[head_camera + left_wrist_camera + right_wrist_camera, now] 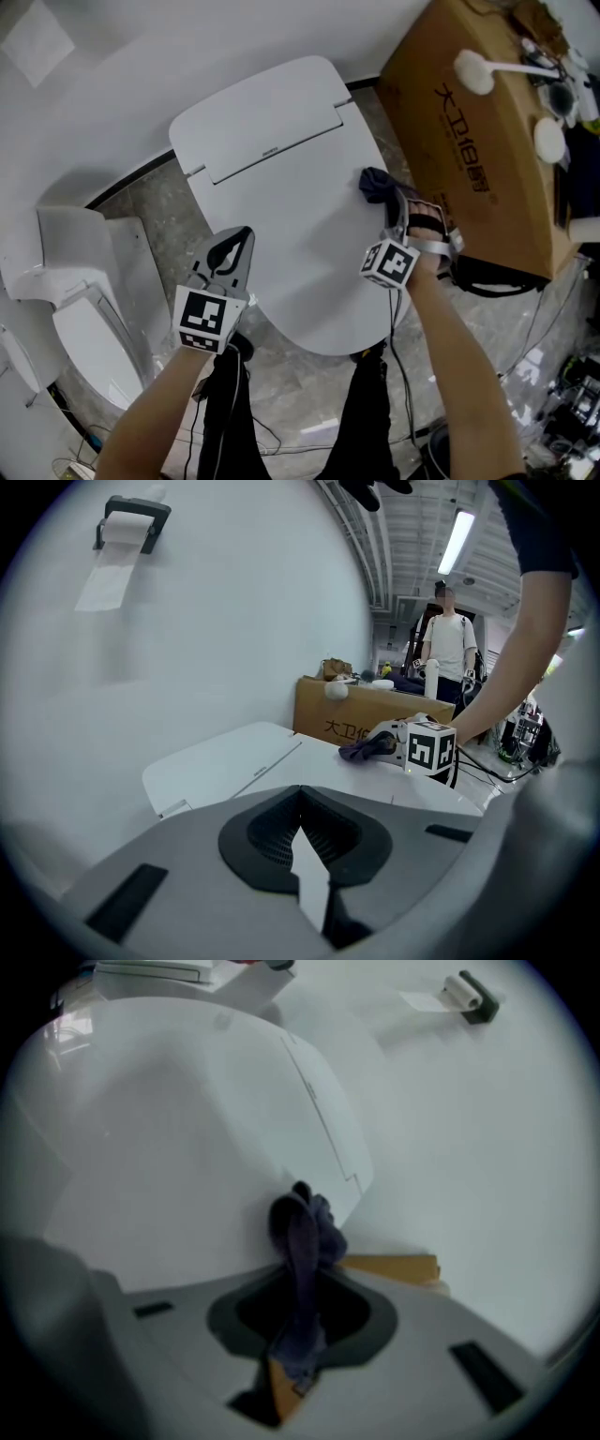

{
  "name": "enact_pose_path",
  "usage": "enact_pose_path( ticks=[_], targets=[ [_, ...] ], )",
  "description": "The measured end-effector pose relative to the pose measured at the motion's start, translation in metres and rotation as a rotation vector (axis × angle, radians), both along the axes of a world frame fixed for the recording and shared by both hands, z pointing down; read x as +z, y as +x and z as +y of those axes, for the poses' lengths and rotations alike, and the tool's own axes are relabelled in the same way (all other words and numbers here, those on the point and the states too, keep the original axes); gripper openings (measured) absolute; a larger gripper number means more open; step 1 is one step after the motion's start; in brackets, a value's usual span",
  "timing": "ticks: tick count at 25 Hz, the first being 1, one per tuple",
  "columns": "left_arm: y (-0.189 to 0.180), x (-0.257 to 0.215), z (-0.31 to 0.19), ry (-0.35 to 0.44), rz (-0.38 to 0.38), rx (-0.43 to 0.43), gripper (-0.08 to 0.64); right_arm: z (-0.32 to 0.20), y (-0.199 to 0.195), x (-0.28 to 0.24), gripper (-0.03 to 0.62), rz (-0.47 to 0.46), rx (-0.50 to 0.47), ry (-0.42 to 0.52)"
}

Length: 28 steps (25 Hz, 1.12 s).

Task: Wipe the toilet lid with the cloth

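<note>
As I look down in the head view, my right gripper is clenched on the dark cloth. The cloth sits bunched at the right side of the closed white toilet lid, near a cardboard box. My left gripper hangs over the lid's front left part.

In the left gripper view, its jaws meet at the tips with nothing between them. The lid stretches ahead, and the cloth lies on its far side, held by the other gripper.

In the right gripper view, the jaws pinch the cloth. Its free end is bunched past the tips against the white lid, and a sliver of the box shows to the right.
</note>
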<state>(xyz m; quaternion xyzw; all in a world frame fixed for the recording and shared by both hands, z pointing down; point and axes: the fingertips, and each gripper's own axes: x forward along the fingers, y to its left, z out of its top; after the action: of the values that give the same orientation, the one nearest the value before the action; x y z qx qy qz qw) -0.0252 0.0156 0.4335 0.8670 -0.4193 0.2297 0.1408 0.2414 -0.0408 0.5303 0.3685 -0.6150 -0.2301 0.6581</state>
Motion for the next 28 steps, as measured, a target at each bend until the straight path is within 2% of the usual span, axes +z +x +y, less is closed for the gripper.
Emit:
enact_pose_path(
  ticks=[9,28],
  targets=[
    [-0.005,0.002,0.006,-0.004,0.003,-0.008,0.018,0.017,-0.019,0.003,0.084,0.018,-0.033,-0.038],
    [-0.013,0.001,0.004,-0.006,0.010,-0.029,0.019,0.051,-0.081,0.005,0.084,-0.044,-0.085,-0.102]
  ],
)
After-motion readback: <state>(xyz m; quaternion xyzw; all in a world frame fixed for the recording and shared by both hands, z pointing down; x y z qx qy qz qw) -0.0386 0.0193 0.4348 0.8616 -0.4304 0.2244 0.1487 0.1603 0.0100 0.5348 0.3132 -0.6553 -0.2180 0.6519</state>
